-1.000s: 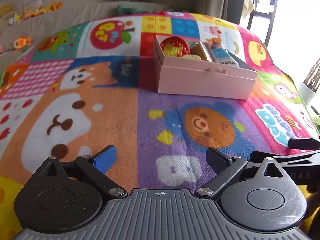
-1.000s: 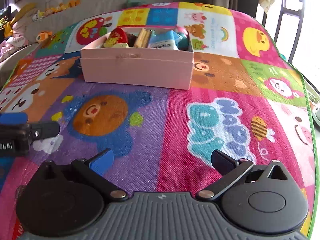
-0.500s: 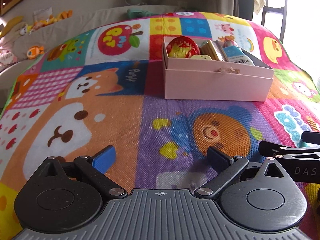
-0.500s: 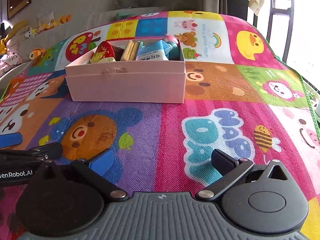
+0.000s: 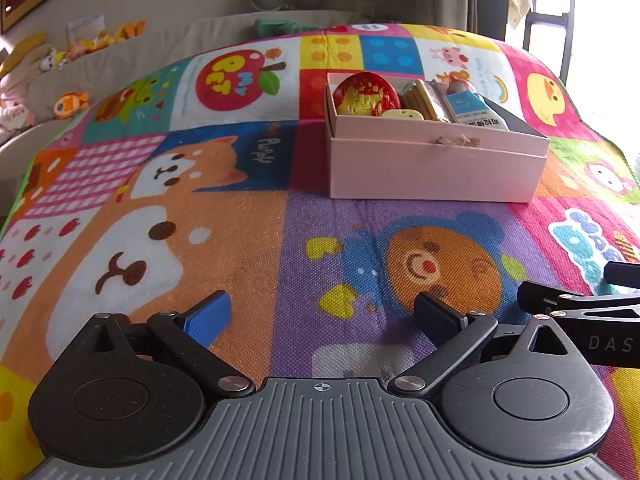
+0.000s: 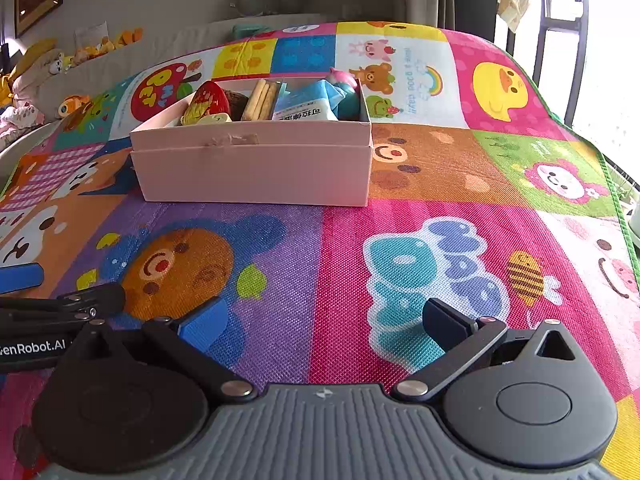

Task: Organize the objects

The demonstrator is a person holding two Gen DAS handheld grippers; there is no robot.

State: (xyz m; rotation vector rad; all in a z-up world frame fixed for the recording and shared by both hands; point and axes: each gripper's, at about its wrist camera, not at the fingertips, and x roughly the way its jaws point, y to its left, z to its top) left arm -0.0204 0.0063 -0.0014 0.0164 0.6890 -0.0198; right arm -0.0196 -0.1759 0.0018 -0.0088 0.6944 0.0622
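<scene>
The pink box [image 5: 436,168] sits on the far part of the colourful play mat [image 5: 240,240], well apart from both grippers, its lid off and its contents showing above the rim. Inside, from left to right, lie a red and gold foil egg [image 5: 366,94], a small pale yellow piece [image 5: 402,114], a clear pack of biscuit sticks [image 6: 262,98], a blue and white packet [image 6: 306,106] and a pink and teal toy [image 6: 344,84] in the far right corner.

The left gripper [image 5: 320,316] and the right gripper [image 6: 322,322] hover low over the near mat, fingers spread wide and grasping nothing.

The box looks like thin card: light, stiff along its edges, but likely to buckle if squeezed mid-wall, so a hold at a corner or on the doubled rim seems safest. The egg's foil is probably slippery and crushable, best taken across its narrow width. The packets look soft and light; pinch an edge.
</scene>
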